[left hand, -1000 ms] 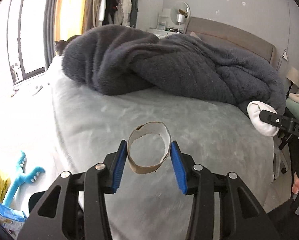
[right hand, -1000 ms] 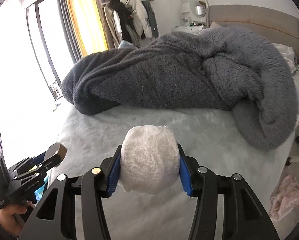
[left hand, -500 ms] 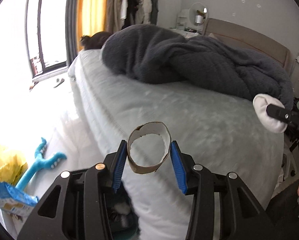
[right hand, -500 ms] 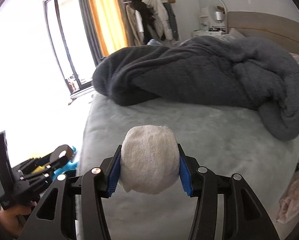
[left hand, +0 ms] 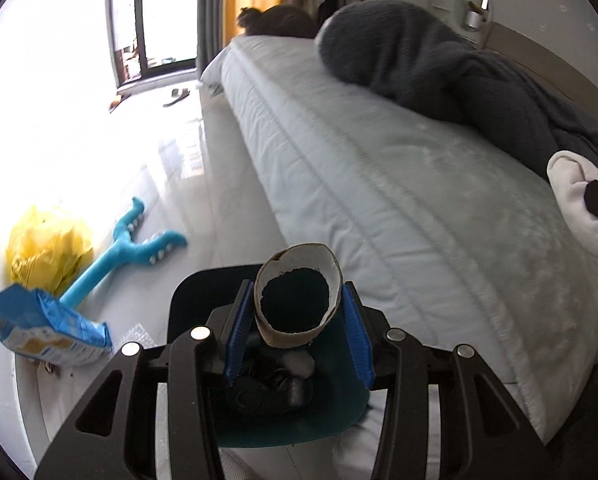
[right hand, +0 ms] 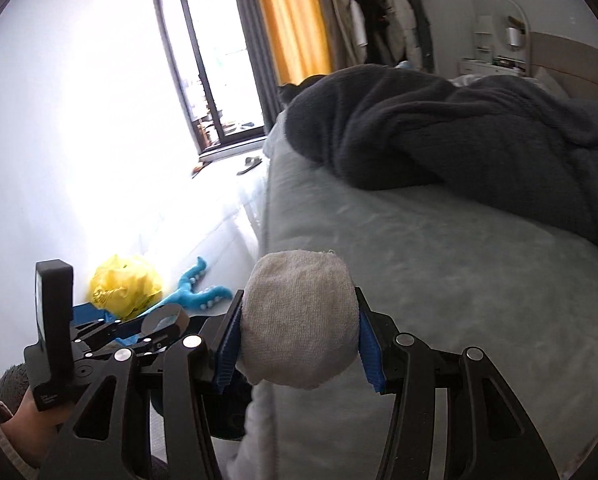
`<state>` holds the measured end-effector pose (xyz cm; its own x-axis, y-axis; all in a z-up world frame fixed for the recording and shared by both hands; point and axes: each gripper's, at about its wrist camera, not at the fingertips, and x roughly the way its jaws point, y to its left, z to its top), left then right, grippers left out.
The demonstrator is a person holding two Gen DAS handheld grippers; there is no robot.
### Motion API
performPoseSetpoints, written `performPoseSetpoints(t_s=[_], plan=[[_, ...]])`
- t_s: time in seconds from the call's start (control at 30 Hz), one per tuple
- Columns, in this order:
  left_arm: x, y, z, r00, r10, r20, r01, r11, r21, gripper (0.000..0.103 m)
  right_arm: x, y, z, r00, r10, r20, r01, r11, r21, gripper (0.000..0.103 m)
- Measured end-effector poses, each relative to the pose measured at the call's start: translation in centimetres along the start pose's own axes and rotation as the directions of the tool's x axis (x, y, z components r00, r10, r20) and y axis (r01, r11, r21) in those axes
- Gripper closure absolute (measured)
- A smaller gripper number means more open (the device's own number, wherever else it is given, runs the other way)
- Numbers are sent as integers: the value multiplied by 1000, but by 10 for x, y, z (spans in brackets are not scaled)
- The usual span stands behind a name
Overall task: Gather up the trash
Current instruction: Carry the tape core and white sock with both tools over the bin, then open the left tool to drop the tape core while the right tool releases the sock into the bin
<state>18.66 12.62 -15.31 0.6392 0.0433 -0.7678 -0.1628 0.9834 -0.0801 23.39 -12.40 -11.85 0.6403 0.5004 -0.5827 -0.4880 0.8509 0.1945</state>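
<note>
Beside the bed, on the pale floor at the far left of the left wrist view, lie a crumpled yellow plastic bag, a flat blue snack packet and a blue plush toy with forked arms, none of which has been touched. A second ago both cameras looked across the grey mattress toward the heaped dark grey fleece blanket; now both views have swung left and the left one has tipped downward, so that a dark round bin lined in teal, with dark rubbish already in it, sits directly beneath the left gripper. That gripper's jaws are unchanged, closed narrowly on the brown cardboard tube, a torn-edged toilet-roll core, whose open end now frames the bin's interior. To the right, the right gripper has likewise kept its jaws pressed on the balled off-white terry cloth wad, carried out to the mattress edge; only a dark corner of the bin shows below it. The shift suggests the carrying stage is nearly over: the tube looks placed for release, while the wad probably needs to travel further left first.
</note>
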Motion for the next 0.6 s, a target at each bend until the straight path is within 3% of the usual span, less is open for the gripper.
performPoseSetpoints(t_s=[0.17,0.3,0.6], plan=[[14,28,-12,997,20,-81,-23,999,-32,56,19,27,2,998,48,-30,-49,998,-35,51],[31,42,-25,983,39,-177,-44,999,-25,56,34,44,3,995,80,-58,-83,995,-50,51],[53,77,-49,953,-9,-304,-21,995,-98,55,75,85,-4,982,118,-146,-134,985,-105,51]])
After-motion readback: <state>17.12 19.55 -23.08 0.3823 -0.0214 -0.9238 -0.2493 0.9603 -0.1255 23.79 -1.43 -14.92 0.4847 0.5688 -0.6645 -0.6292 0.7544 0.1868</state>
